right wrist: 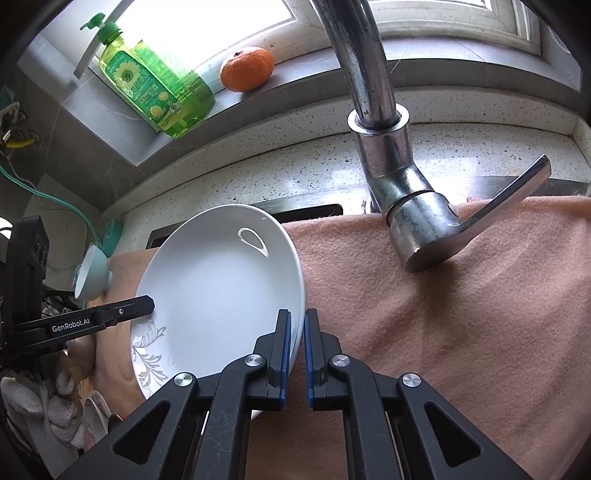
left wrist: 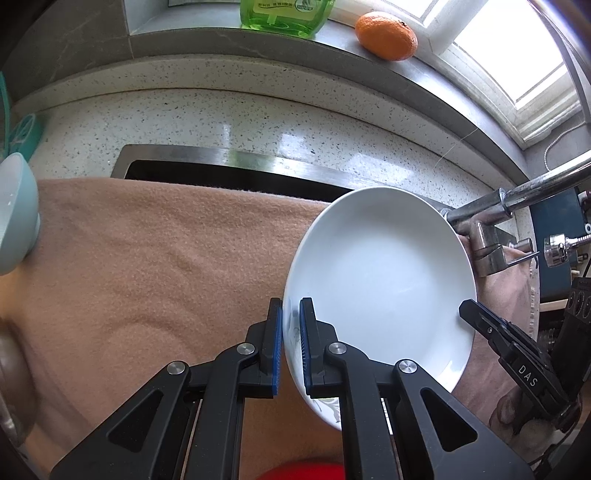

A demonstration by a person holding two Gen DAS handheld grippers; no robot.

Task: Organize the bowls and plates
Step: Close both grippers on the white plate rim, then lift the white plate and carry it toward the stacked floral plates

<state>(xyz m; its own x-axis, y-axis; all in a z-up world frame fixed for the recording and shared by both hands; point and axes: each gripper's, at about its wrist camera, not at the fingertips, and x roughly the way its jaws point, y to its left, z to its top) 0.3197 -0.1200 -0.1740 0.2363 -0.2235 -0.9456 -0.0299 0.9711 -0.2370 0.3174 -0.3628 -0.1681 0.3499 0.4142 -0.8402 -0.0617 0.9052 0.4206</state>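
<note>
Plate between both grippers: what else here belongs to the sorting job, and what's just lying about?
Job: white plate, left gripper, right gripper, blue bowl.
Lying about: orange, soap bottle, tap, towel.

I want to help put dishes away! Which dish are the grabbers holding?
The white plate: both grippers pinch its rim. The small blue bowl sits apart on the cloth, untouched.

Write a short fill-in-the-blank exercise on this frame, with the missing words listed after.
1. Both claws grip the rim of one white ____.
2. The fruit on the windowsill beside the green soap bottle is an ____.
3. The cloth spread over the sink is ____ in colour.
4. The light blue bowl lies on its ____.

Missing words: plate; orange; peach; side
</note>
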